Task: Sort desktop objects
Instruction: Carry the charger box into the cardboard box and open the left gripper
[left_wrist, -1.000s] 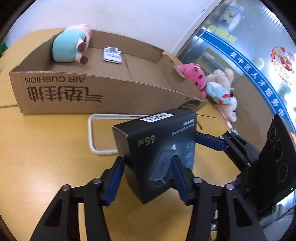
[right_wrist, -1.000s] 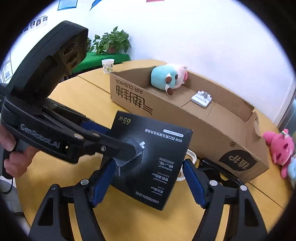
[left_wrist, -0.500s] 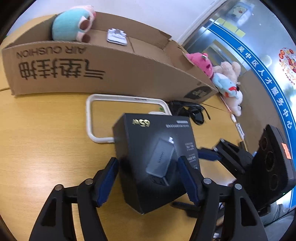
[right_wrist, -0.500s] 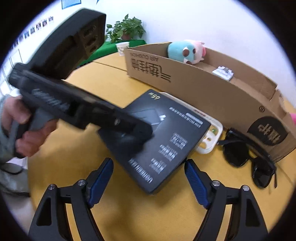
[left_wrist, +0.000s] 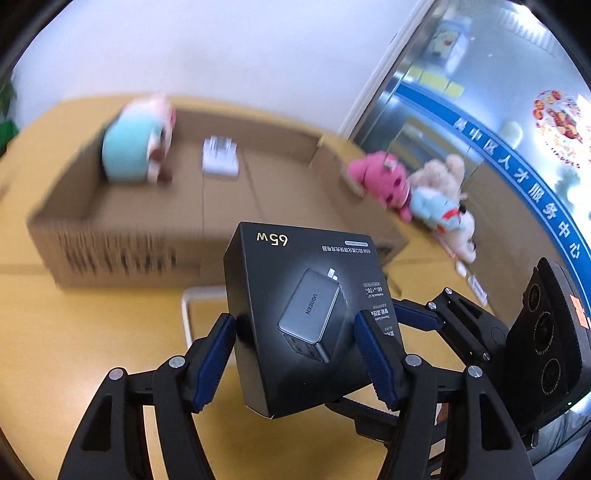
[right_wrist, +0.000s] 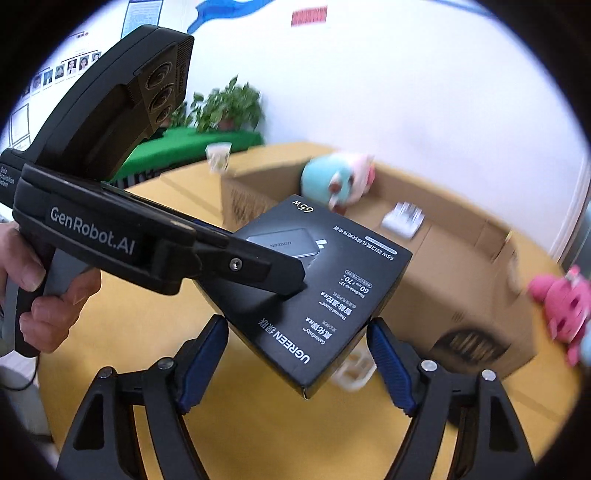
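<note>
My left gripper (left_wrist: 295, 341) is shut on a black charger box (left_wrist: 303, 306) marked 65W and holds it in the air above the table. The box also shows in the right wrist view (right_wrist: 314, 291), with the left gripper's arm clamped over it from the left. My right gripper (right_wrist: 297, 363) is open, its fingers just below the box's two sides, apart from it. Behind stands a long open cardboard box (left_wrist: 147, 221) holding a teal-and-pink plush (left_wrist: 136, 147) and a small white item (left_wrist: 219, 157).
A white frame-like tray (left_wrist: 188, 310) lies on the yellow table under the charger box. A pink plush (left_wrist: 384, 177) and a beige and blue plush (left_wrist: 443, 199) lie right of the cardboard box. A potted plant (right_wrist: 225, 107) and a cup (right_wrist: 218, 157) stand far left.
The left gripper has lifted the charger box up off the table toward the cardboard box. The right gripper rose along with it, still open. The background is blurred by motion.
</note>
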